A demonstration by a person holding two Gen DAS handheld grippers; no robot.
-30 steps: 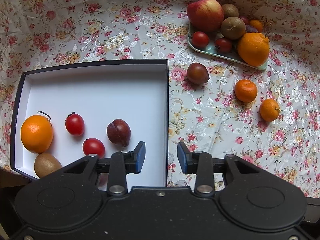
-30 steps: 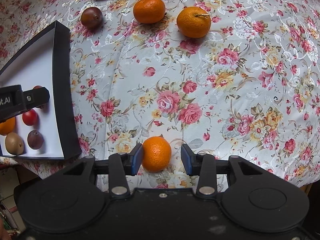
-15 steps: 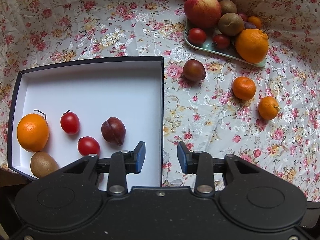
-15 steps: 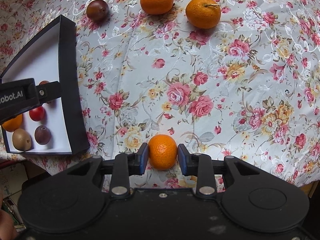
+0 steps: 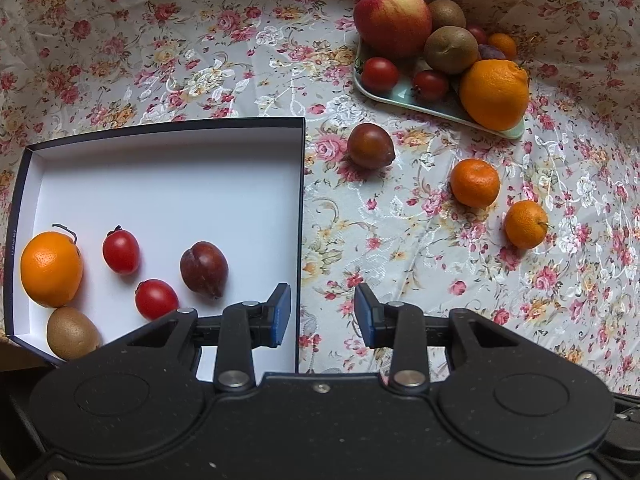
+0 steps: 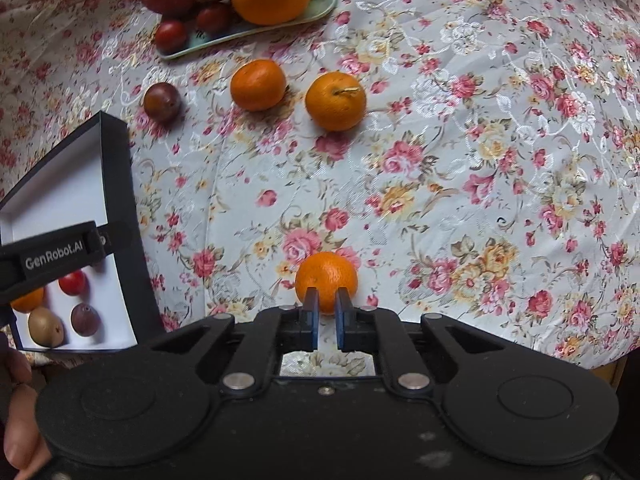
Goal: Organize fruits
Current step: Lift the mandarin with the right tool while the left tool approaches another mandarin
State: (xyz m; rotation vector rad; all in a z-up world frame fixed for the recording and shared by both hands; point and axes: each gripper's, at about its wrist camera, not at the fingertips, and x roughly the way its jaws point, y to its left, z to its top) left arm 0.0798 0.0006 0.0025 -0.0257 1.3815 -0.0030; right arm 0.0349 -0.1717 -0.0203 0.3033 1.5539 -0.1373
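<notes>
A surface [image 5: 200, 60] with a flowery cloth holds lots of fruit.

The left tongs [image 5: 323, 316] are wide open and hold nothing. They hang over the right wall of a box [image 5: 160, 132] that is dark outside and white inside. In the box, to the left of these tongs, lie a big orange [image 5: 51, 268], two red tomatoes [image 5: 121, 251] [image 5: 156, 299], a dark plum [image 5: 204, 269] and a brown kiwi [image 5: 72, 333]. Far ahead and to the right is a green tray [image 5: 384, 98] piled with more fruit. Ahead of the tongs, between them and the tray, another plum [image 5: 370, 146] lies on the cloth. Two loose oranges [image 5: 475, 183] [image 5: 525, 224] lie to its right.

The right tongs [image 6: 326, 304] are almost closed, with only a thin gap between the blue pads. Nothing is between them. A small orange [image 6: 326, 276] sits on the cloth right at their tips, much wider than the gap. I cannot tell if the tips touch it. The box is to the left of these tongs. A hand [image 6: 16, 420] shows at the bottom left.
</notes>
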